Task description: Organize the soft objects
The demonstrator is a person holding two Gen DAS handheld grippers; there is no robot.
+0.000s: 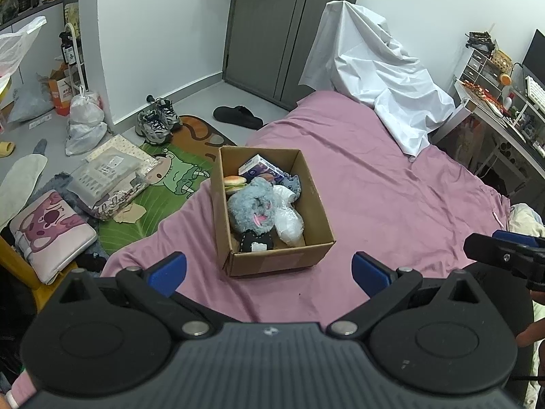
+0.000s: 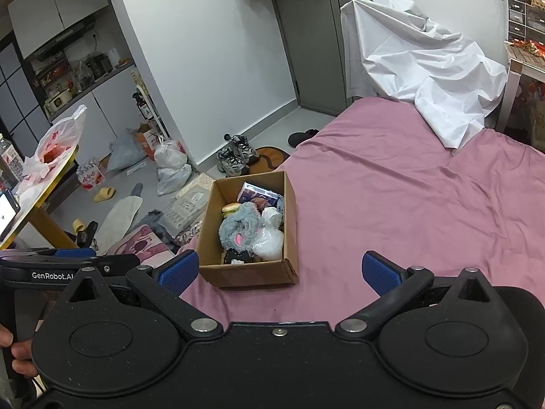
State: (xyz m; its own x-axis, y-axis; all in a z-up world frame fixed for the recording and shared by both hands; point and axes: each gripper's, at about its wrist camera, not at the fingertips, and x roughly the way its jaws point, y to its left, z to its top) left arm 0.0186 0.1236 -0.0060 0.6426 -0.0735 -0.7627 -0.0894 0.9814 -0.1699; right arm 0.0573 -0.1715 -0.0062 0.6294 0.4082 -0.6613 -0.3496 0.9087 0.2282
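Apparently finished, both the left gripper (image 1: 269, 269) and right gripper (image 2: 279, 269) hang spread and empty at lower frame, soft toys packed in the cardboard box (image 1: 316, 204) mid-frame

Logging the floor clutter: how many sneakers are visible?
2, a pair side by side on the floor by the wall corner: one sneaker, the other sneaker. More may be hidden.
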